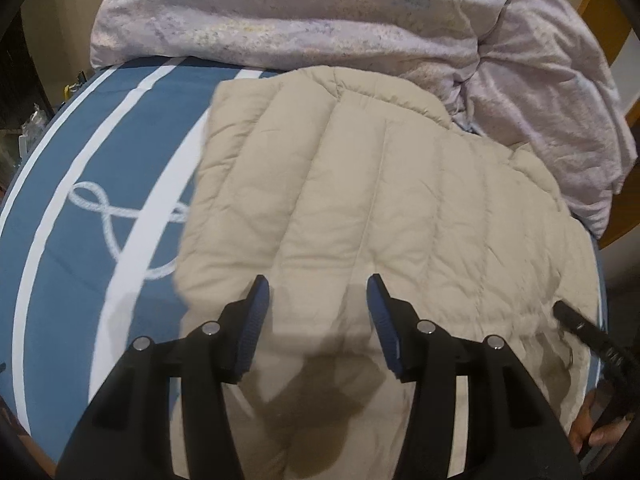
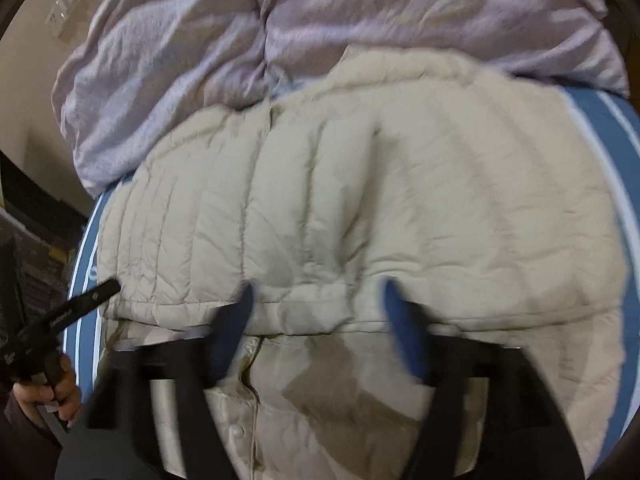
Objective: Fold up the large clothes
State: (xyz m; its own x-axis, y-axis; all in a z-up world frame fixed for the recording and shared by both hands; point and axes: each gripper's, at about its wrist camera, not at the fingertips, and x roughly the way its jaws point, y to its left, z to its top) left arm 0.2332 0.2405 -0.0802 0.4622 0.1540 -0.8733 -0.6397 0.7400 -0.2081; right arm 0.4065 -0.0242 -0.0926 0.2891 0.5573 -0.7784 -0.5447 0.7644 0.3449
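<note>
While spread, left gripper overhangs jacket

The right wrist view is smeared by motion: the right tongs show only as soft dark-and-blue streaks, and the near layers of the beige quilted jacket run off the bottom edge, the snap on its placket barely readable. In the left wrist view the jacket's left edge is blurred against the blue striped bed cover, its lower part lies under the tongs' shadow and runs out of frame, and the lilac duvet is cut by the top edge. At each view's border only part of the other tool and a few fingers show, and the dark clutter beyond the bed's left side is too small and dim to make out.
</note>
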